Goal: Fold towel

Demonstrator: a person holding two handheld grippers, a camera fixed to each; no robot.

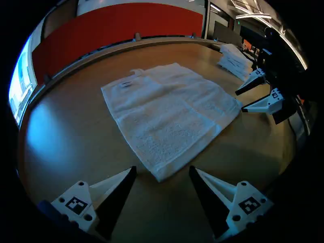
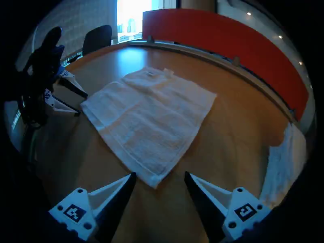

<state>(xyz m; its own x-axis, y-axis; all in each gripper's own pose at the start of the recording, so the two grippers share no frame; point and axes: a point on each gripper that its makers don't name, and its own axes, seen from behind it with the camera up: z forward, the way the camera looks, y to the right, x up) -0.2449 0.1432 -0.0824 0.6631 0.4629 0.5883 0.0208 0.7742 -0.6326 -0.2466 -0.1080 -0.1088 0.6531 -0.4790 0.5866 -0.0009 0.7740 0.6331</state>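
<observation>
Your left tool (image 1: 162, 169) and right tool (image 2: 160, 174) are open, each at a corner of the towel (image 1: 170, 109). If you bite too shallow, a corner may slip out.

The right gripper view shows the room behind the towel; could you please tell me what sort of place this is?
Probably an office or meeting room: a large wooden table edged by a red divider panel, an office chair beside a window, and ceiling strip lights.

The white towel (image 1: 170, 117) is nubby terry cloth, matt, on a smooth, faintly glossy wooden table (image 1: 73, 133).
</observation>
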